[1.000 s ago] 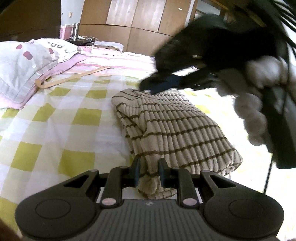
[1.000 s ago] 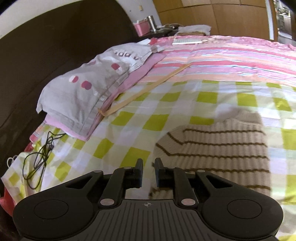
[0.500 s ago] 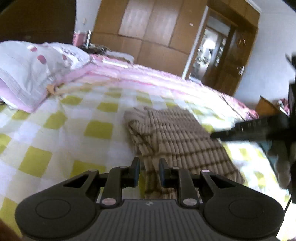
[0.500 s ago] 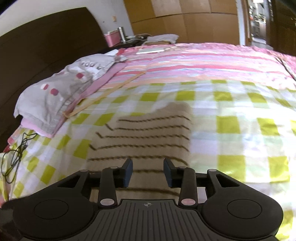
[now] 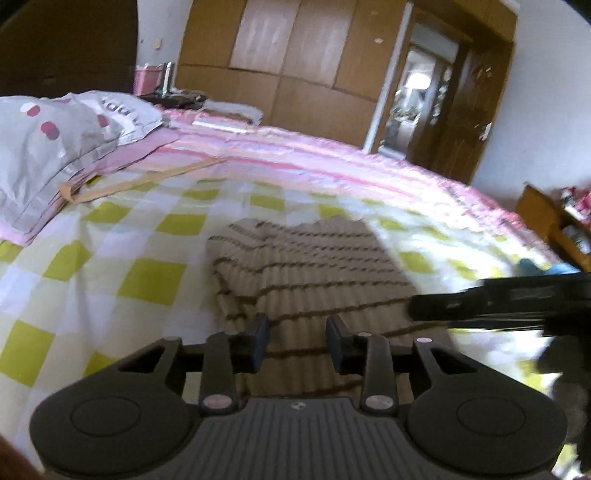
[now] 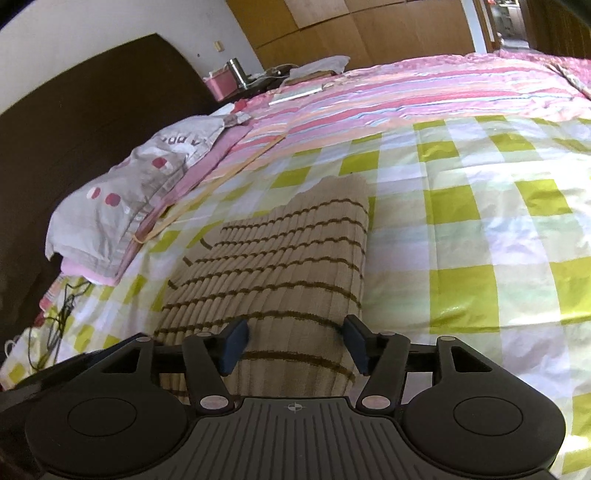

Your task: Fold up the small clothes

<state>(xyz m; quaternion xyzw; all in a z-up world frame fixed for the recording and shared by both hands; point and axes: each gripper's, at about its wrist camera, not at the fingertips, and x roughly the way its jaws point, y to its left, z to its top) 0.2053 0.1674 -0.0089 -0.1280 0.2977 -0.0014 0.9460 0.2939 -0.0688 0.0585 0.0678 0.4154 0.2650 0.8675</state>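
L gripper jaws apart, above folded sweater on bed. R gripper jaws wide apart, straddling sweater's near end.

Bedroom. Bed fills most of both views: checked yellow-green and white cover, with a pink striped quilt across the far part. Dark wooden headboard against a white wall. Grey pillow with red dots lies at the head end on a pink one. Bedside stand holds a pink box and a metal cup. Wooden wardrobe spans the far wall; beside it a dark wooden door stands open, bright room beyond. Wooden shelf unit on the right. Black cable hangs off the bed edge. Daylight, washed out.
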